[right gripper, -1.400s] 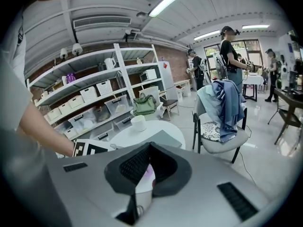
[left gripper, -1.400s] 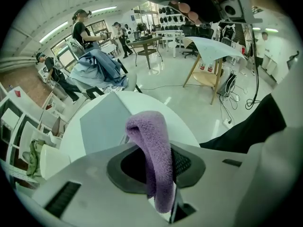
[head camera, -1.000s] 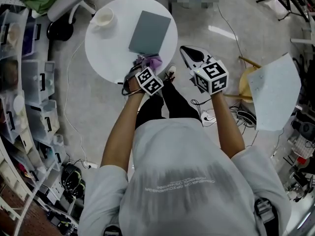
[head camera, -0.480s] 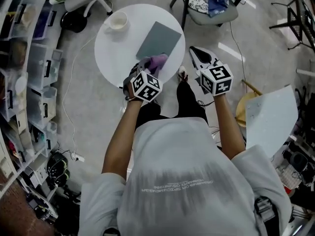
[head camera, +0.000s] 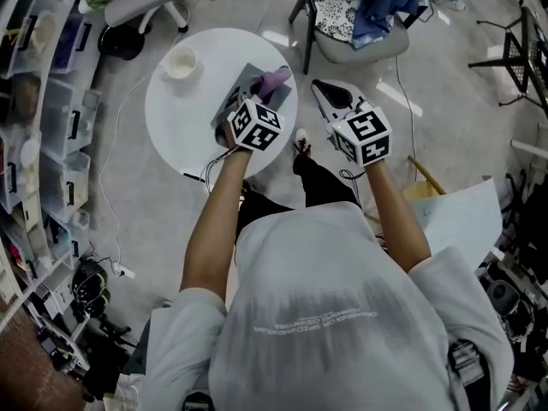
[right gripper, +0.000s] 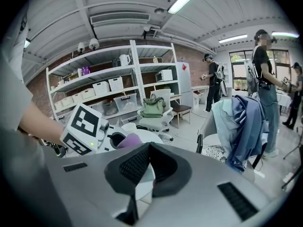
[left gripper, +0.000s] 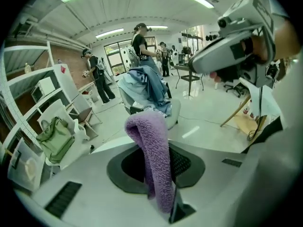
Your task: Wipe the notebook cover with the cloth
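Person: a white shirt (head camera: pixel 334 315) fills the near part of the head view, and both arms reach forward, one gripper in each hand.
Right gripper (right gripper: pixel 147 150): it hangs in the air past the right edge of the table. Its tips are together and it holds nothing.
Left gripper (left gripper: pixel 158 167): it is over the table, with its marker cube on top. It is closed tight on the cloth.
Cloth (left gripper: pixel 154 141): purple and fluffy. It is pinched in the left gripper and folds over past the tips. In the head view it sits over the far corner of the notebook. I cannot tell if it touches the cover.
Notebook (head camera: pixel 242 82): grey and flat. It lies on the right side of the table, and the left gripper hides part of it.
Table (head camera: pixel 184 114): round and white.
Cup (head camera: pixel 181 61): white. It stands on the far left part of the table, well apart from the notebook.
Chair (head camera: pixel 347 45): just past the table on the right, with blue clothes (head camera: pixel 385 7) piled on it.
Office chair (head camera: pixel 145 2): white, past the table on the left.
Shelves (head camera: pixel 43 144): along the left wall, full of boxes.
People (left gripper: pixel 142 46): a few stand far off in the room.
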The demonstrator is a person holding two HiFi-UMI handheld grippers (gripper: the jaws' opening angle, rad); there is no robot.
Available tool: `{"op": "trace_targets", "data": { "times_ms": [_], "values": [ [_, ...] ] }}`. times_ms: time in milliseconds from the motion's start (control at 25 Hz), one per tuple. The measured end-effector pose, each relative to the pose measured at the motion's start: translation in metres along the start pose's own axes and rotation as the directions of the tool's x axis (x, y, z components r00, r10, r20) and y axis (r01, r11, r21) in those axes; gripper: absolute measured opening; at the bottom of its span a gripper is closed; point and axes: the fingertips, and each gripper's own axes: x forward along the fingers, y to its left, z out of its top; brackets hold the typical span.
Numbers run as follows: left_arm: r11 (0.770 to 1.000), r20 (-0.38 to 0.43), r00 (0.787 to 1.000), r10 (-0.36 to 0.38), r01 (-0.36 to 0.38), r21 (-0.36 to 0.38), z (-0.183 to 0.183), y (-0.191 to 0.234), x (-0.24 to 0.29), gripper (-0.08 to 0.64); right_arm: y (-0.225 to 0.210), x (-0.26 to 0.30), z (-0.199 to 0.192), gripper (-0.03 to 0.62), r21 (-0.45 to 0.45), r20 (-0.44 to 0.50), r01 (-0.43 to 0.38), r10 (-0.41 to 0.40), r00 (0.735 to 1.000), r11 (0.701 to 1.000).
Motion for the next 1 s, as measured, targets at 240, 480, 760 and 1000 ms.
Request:
{"op": "trace_targets", "data": {
  "times_ms": [240,480,760,1000],
  "values": [
    [0.986,-0.204,0.977,-0.066,0.095,0.138,-0.042,-0.017,0.054,0.081,-0.023,0.007,-0.015,0.002,0.003,-0.058,-0.028,0.028,0.998,1.0],
    [0.986,-0.212,0.973,-0.094,0.12,0.112,-0.065,-0.034,0.061,0.081,-0.022,0.016,-0.022,0.002,0.024,-0.077,-0.033,0.034,0.996,0.999],
    [0.985,-0.211,0.97,-0.125,0.147,0.093,-0.082,-0.034,0.047,0.08,0.005,0.021,-0.018,0.002,0.028,-0.071,-0.021,0.023,0.997,0.999],
    [0.988,-0.202,0.971,-0.124,0.141,0.068,-0.117,-0.037,0.018,0.08,0.042,0.017,-0.024,0.002,0.038,-0.077,-0.002,0.005,0.997,0.999]
  ]
}}
